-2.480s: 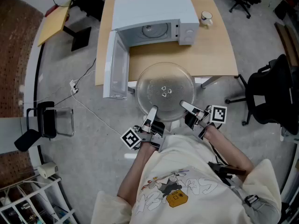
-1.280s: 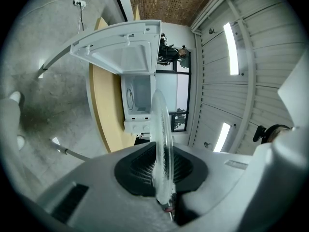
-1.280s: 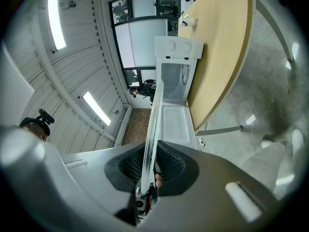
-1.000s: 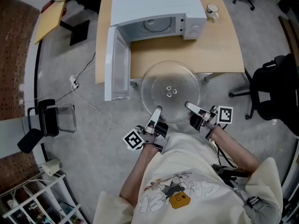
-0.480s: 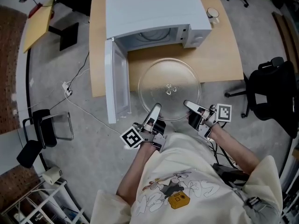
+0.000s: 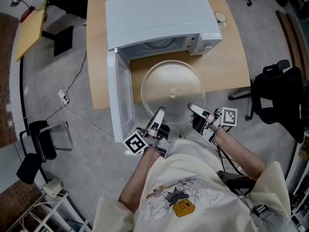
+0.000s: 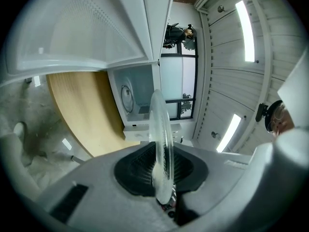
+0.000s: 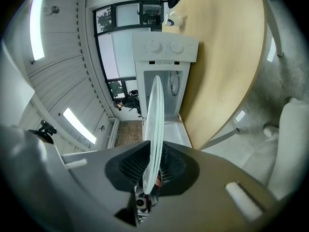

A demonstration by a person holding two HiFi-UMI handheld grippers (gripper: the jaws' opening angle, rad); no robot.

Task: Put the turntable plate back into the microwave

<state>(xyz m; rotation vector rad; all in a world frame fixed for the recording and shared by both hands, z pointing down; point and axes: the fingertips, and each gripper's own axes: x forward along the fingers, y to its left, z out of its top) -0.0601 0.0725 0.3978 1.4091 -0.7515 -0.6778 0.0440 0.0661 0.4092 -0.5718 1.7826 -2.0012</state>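
While the turntable plate is clenched by the left claw and the opening right claw, the microwave at 12 o'clock is not yet entered.

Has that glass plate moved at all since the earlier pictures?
Yes. The glass plate has gone toward the microwave: earlier it hung mostly off the table, now it is mostly over it.

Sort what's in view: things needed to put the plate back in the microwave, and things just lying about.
For the job: turntable plate, microwave, its open door, table under it.
Lying about: mug, office chair.
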